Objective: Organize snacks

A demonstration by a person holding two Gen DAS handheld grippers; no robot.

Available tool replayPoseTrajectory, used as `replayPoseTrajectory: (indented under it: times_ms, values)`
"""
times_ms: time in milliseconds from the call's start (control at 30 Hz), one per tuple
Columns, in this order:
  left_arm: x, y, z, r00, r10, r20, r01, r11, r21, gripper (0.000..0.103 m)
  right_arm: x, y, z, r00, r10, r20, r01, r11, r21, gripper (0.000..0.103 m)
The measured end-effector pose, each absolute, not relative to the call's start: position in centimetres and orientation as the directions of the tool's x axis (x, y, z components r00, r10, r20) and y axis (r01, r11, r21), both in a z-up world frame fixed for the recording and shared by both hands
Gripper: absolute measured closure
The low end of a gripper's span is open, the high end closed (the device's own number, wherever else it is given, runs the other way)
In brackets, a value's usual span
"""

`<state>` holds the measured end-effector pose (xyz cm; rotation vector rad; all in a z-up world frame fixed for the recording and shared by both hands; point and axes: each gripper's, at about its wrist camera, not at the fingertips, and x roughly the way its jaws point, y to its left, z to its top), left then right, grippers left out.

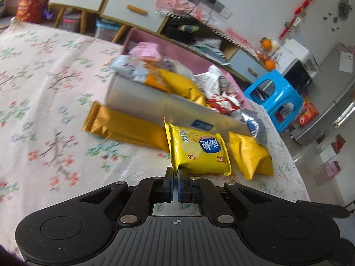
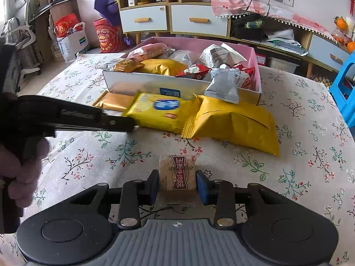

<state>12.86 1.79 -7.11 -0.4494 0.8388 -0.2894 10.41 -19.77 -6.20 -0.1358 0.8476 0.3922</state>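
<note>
Progress is judged to be partial. An open box (image 2: 155, 82), pink inside with pale outer walls, stands at the far side of the worktop (image 2: 299, 110), which is covered with a flowered cloth. The box is already well filled: gold, silver, red and pink packets are heaped in it to above the rim, and one silver packet (image 2: 224, 84) hangs over its front wall.

Four items are noted as still outside the box. A flat gold packet (image 2: 115, 102) lies against the front wall. A yellow biscuit packet (image 1: 197, 150) lies just beside it, and a larger plain yellow packet (image 2: 233, 124) lies next to that. A small round biscuit in clear wrap (image 2: 177, 175) sits nearer, well apart from the box.

The left tongs (image 1: 175, 177) are seen pressed together on the near corner of the yellow biscuit packet, the crimped edge being pinched between the blue pads. The right tongs (image 2: 177, 188) are closed onto the small round biscuit, a pad bearing on each side. Whether either item has been lifted clear of the cloth cannot be told.

Both gripped items remain to be carried to the box, after which the two remaining packets would be left. Little free room is seen in the box, so items may have to be laid on top of the heap.
</note>
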Motion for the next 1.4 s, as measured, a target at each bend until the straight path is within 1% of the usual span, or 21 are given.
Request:
replayPoseTrajectory:
  times_ms: [167,267,333,400,467,500,533,567,600,633,667,733,800,867,933,1067,1233,1267,1333,1400]
  values:
    - [11.3,2.9,-6.6,0.622,-0.400,-0.673,0.063,0.882,-0.466,0.103,10.6,-20.3,-6.2,0.597,0.269,-0.756,-0.369,0.929,0.039,0.078]
    - [9.9,3.5,-6.5,0.602,-0.410,-0.685,0.062,0.879,-0.472,0.103,10.7,-20.6,-6.2,0.596,0.268,-0.757,-0.359,0.932,0.047,0.078]
    - [9.4,3.7,-6.4,0.587,-0.417,-0.694,0.077,0.882,-0.465,0.102,10.6,-20.7,-6.3,0.599,0.263,-0.756,-0.364,0.931,0.035,0.078]
    - [9.3,3.7,-6.0,0.571,-0.417,-0.707,0.122,0.895,-0.429,0.100,10.4,-20.7,-6.3,0.600,0.262,-0.756,-0.370,0.929,0.028,0.077]
    - [9.4,3.9,-5.7,0.572,-0.398,-0.717,0.173,0.913,-0.369,0.092,10.5,-20.6,-6.2,0.597,0.256,-0.760,-0.370,0.929,0.022,0.076]
    - [9.5,4.0,-5.7,0.571,-0.384,-0.725,0.189,0.922,-0.339,0.089,10.5,-20.5,-6.2,0.597,0.247,-0.763,-0.365,0.931,0.016,0.074]
    - [9.7,4.3,-5.6,0.576,-0.370,-0.729,0.196,0.928,-0.316,0.082,10.6,-20.4,-6.2,0.596,0.238,-0.767,-0.362,0.932,0.008,0.069]
    - [9.7,4.4,-5.6,0.581,-0.369,-0.726,0.204,0.929,-0.309,0.075,10.7,-20.2,-6.1,0.594,0.223,-0.773,-0.360,0.933,-0.008,0.068]
    - [9.9,4.6,-5.6,0.582,-0.372,-0.723,0.211,0.928,-0.307,0.070,10.7,-19.8,-6.1,0.592,0.212,-0.777,-0.367,0.930,-0.026,0.066]
    - [10.1,4.6,-5.5,0.583,-0.372,-0.722,0.220,0.928,-0.300,0.057,10.7,-19.7,-6.0,0.590,0.209,-0.780,-0.375,0.927,-0.035,0.063]
    - [10.3,4.5,-5.3,0.587,-0.369,-0.721,0.235,0.930,-0.285,0.041,10.7,-19.4,-5.9,0.585,0.204,-0.785,-0.381,0.923,-0.044,0.062]
    - [10.5,3.8,-4.9,0.604,-0.367,-0.707,0.299,0.927,-0.226,0.030,10.6,-19.0,-5.8,0.568,0.212,-0.795,-0.403,0.914,-0.043,0.056]
    - [11.1,2.5,-4.5,0.609,-0.367,-0.704,0.394,0.910,-0.133,0.028,10.4,-18.6,-5.7,0.559,0.207,-0.803,-0.409,0.911,-0.050,0.053]
    - [11.6,0.8,-4.2,0.620,-0.352,-0.701,0.482,0.876,-0.014,0.027,10.6,-18.3,-5.6,0.556,0.191,-0.809,-0.403,0.913,-0.062,0.053]
    - [11.8,-0.2,-4.0,0.629,-0.350,-0.694,0.534,0.843,0.059,0.025,10.8,-18.2,-5.5,0.548,0.186,-0.816,-0.392,0.919,-0.053,0.053]
    - [12.2,-1.0,-4.4,0.599,-0.372,-0.709,0.595,0.799,0.083,0.025,11.7,-18.3,-5.5,0.511,0.159,-0.845,-0.361,0.931,-0.043,0.054]
    - [12.3,-2.1,-5.3,0.553,-0.371,-0.746,0.635,0.768,0.088,0.025,12.1,-18.6,-5.5,0.474,0.148,-0.868,-0.349,0.937,-0.032,0.054]
    - [12.3,-2.1,-5.3,0.556,-0.373,-0.743,0.632,0.770,0.086,0.025,12.1,-18.5,-5.5,0.473,0.145,-0.869,-0.350,0.936,-0.034,0.054]
    - [12.4,-2.1,-5.2,0.538,-0.364,-0.760,0.629,0.774,0.074,0.026,12.0,-18.4,-5.5,0.475,0.140,-0.869,-0.351,0.935,-0.041,0.058]
    - [12.2,-2.0,-5.0,0.517,-0.361,-0.776,0.633,0.771,0.063,0.028,11.9,-18.3,-5.5,0.481,0.132,-0.867,-0.353,0.934,-0.054,0.059]
